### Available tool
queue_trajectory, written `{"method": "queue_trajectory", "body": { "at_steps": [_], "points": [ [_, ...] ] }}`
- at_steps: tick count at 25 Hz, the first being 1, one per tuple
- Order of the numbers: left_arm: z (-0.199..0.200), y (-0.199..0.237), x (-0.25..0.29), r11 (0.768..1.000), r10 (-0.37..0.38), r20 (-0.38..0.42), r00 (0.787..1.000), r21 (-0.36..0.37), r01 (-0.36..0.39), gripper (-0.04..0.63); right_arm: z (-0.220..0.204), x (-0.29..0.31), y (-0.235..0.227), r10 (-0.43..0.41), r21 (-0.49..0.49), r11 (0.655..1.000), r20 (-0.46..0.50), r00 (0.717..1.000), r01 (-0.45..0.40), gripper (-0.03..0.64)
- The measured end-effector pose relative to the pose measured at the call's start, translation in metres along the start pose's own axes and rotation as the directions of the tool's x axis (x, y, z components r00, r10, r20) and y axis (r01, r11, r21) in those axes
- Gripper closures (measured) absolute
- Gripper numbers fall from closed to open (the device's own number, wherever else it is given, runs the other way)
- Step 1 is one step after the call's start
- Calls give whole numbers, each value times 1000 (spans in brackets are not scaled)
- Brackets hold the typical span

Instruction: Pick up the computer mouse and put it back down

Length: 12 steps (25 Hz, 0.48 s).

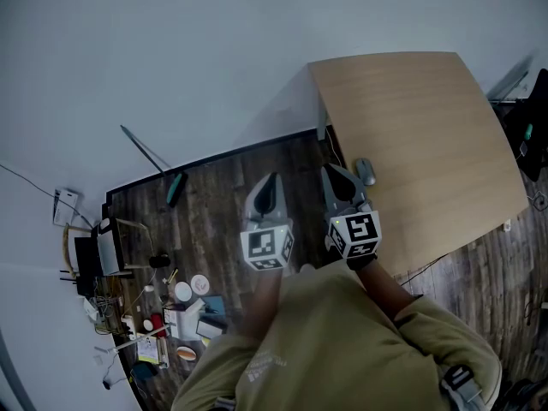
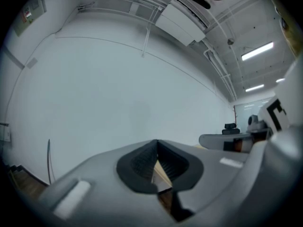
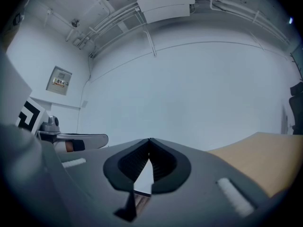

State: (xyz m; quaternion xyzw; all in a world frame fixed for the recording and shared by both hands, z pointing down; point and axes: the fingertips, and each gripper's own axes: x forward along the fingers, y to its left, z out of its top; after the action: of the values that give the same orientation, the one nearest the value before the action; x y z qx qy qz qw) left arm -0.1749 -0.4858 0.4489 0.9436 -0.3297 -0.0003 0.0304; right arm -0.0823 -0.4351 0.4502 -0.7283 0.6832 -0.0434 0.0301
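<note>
A grey computer mouse [image 1: 365, 171] lies on the light wooden table [image 1: 428, 135], close to its left edge. My right gripper [image 1: 328, 172] is held level just left of the mouse, apart from it, its jaws shut with nothing between them [image 3: 149, 140]. My left gripper [image 1: 274, 179] hangs beside it over the dark floor, also shut and empty [image 2: 157, 141]. Both gripper views look at a white wall; the mouse is hidden in them. A corner of the table [image 3: 272, 157] shows in the right gripper view.
A heap of boxes, cables and small items [image 1: 163, 306] lies on the dark wood floor at the left. A green-handled tool [image 1: 175, 188] leans by the wall's base. Dark equipment [image 1: 535, 127] stands at the table's far right.
</note>
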Motion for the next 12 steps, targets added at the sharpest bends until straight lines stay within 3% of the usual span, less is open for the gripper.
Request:
{"method": "queue_trajectory", "body": {
  "at_steps": [12],
  "points": [
    [10,5,-4,1000,2,25,1000,-10,-2,594,8,4,14,22,-32,999,1,1000,-22,611]
  ]
}}
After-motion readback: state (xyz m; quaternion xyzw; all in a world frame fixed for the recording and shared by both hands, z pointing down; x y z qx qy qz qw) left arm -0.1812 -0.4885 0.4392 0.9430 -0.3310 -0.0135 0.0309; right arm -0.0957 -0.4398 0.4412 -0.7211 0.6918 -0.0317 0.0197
